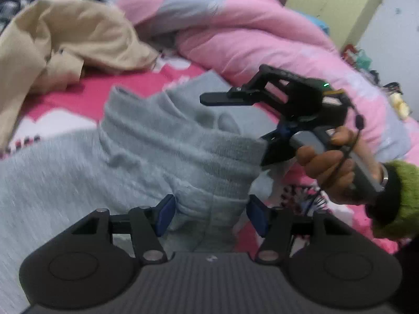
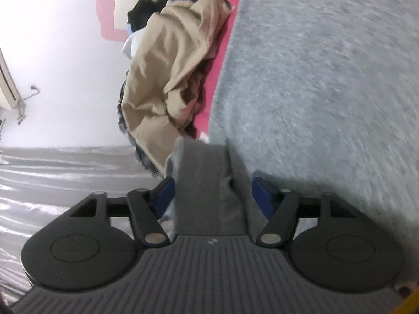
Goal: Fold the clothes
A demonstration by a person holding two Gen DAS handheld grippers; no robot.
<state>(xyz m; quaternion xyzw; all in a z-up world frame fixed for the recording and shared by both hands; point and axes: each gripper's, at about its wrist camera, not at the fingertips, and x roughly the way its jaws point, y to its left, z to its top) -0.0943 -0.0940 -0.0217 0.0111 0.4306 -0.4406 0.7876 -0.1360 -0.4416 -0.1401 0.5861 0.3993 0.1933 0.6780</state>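
Lying spread on bed [image 1: 65, 96]: grey garment [image 1: 167, 141]

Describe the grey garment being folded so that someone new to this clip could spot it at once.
Start from the bed with the pink patterned sheet and the heaped pink quilt. In front of that quilt lies a grey knit garment, spread wide, one ribbed end bunched up between the two tongs. Its fuzzy grey knit sets it apart from the smooth beige garment crumpled beside it.

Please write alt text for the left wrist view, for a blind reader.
A grey knit garment lies bunched in the open left gripper; a hand holds the open right gripper at its ribbed edge, on a pink bedsheet.
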